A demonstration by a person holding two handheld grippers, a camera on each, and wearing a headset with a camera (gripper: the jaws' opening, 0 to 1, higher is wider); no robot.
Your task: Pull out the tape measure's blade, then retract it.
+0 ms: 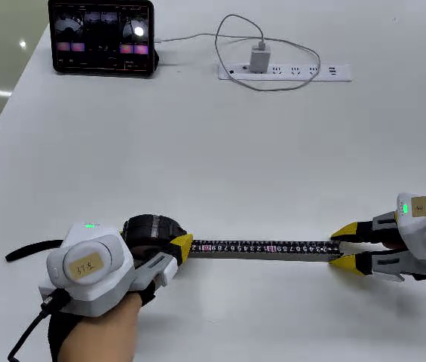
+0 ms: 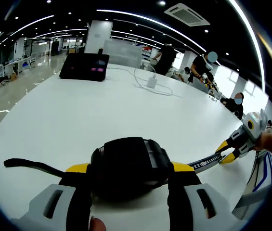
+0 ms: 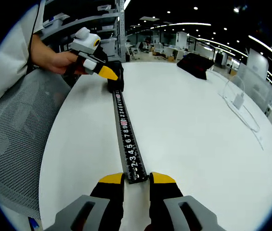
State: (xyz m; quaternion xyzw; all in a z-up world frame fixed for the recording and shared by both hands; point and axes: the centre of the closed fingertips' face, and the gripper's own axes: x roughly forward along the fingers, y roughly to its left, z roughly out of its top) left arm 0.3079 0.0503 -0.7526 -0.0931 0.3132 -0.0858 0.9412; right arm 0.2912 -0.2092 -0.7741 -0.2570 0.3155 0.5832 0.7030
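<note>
Lying beyond tape measure [image 1: 152, 228], blade [image 1: 265, 249]: tablet [image 1: 102, 35], power strip [image 1: 311, 72].

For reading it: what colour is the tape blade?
The blade is black with white numerals; right gripper view.

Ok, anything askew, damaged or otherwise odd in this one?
Nothing stands out. The left tool grips the tape measure; its blade runs straight and flat, unkinked, to the right tool. The tablet and power strip sit squarely at the far side.

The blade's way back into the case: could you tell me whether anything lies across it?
Nothing visible does: the blade runs straight along the table from the right gripper to the case in the left gripper.
</note>
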